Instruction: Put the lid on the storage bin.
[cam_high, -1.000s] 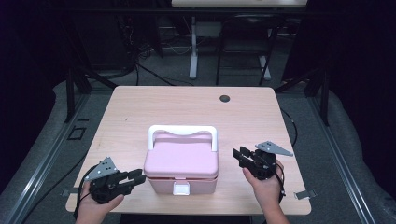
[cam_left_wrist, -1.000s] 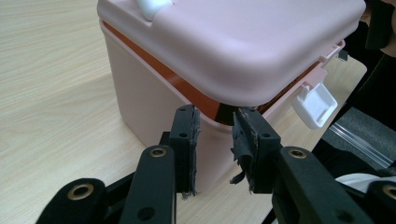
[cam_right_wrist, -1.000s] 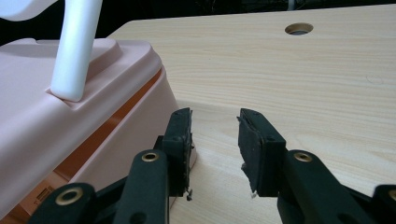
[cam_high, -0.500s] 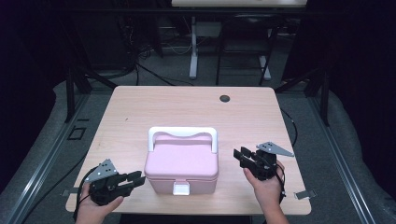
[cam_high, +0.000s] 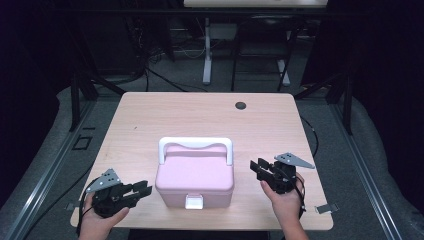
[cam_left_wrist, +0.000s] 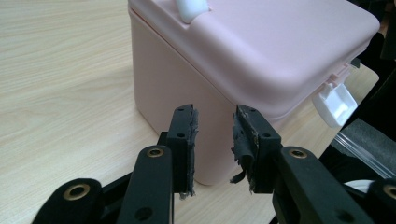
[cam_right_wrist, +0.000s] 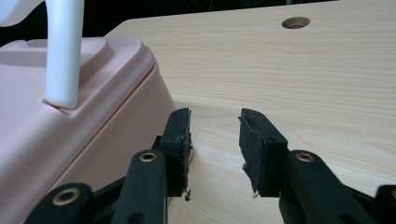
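Note:
A pink lidded box (cam_high: 196, 172) with a white handle (cam_high: 195, 144) and a white front latch (cam_high: 194, 201) stands near the table's front edge. Its lid is down. My left gripper (cam_high: 141, 190) sits just left of the box's front corner, jaws open and empty, pointing at the box's side wall (cam_left_wrist: 177, 84). My right gripper (cam_high: 258, 167) hovers a short way right of the box, open with nothing between its fingers. In the right gripper view (cam_right_wrist: 214, 140) the box's edge (cam_right_wrist: 93, 116) lies just left of the jaws, and the handle post (cam_right_wrist: 63, 51) rises there.
The wooden table (cam_high: 200, 120) has a round cable hole (cam_high: 241, 105) at the back right. Dark floor, cables and a white stand lie beyond the far edge. A person's hands hold both grippers at the front edge.
My left gripper has slid right, closer to the box's front left corner. The right gripper has barely moved.

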